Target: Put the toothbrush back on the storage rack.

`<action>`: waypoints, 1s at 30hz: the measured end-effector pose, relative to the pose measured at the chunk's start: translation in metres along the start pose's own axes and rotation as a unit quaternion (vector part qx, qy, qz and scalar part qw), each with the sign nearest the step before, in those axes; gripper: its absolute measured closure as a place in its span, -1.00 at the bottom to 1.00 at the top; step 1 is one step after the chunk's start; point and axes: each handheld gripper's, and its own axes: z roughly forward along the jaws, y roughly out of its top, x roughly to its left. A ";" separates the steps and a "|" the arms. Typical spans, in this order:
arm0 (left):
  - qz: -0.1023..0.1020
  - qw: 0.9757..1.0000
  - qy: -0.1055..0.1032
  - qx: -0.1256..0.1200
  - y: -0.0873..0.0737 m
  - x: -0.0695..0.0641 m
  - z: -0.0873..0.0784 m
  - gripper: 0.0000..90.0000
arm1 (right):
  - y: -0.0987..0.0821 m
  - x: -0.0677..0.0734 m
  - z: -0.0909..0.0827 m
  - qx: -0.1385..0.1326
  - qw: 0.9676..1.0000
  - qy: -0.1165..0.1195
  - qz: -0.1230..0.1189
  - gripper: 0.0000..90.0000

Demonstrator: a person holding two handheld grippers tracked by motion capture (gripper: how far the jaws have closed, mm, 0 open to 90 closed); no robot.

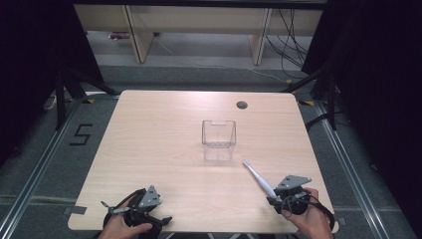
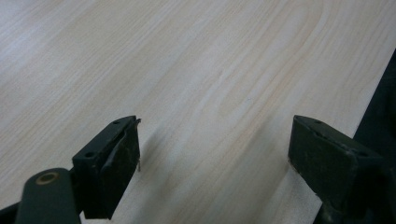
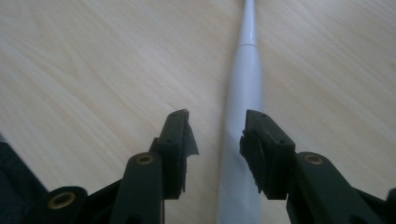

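A white toothbrush [image 1: 259, 178] lies on the wooden table [image 1: 159, 149] at the front right, its head pointing toward the middle. In the right gripper view its thick handle [image 3: 245, 84] runs between the jaws of my right gripper [image 3: 217, 135], which stand apart and do not press on it. In the high view that right gripper [image 1: 273, 197] sits at the handle's near end. My left gripper [image 1: 137, 214] rests at the front left edge. Its jaws [image 2: 215, 149] stand wide open over bare wood with nothing between them.
A clear plastic box [image 1: 218, 139] with an open top stands upright near the table's middle, a little beyond the toothbrush head. A dark cable hole [image 1: 242, 104] sits near the far edge. The table's edge [image 2: 373, 93] runs close to the left gripper.
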 end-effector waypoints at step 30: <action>0.001 1.000 -0.001 0.000 0.000 0.001 0.000 -0.64 | 0.039 -0.026 0.041 0.144 0.989 0.010 -0.027 0.21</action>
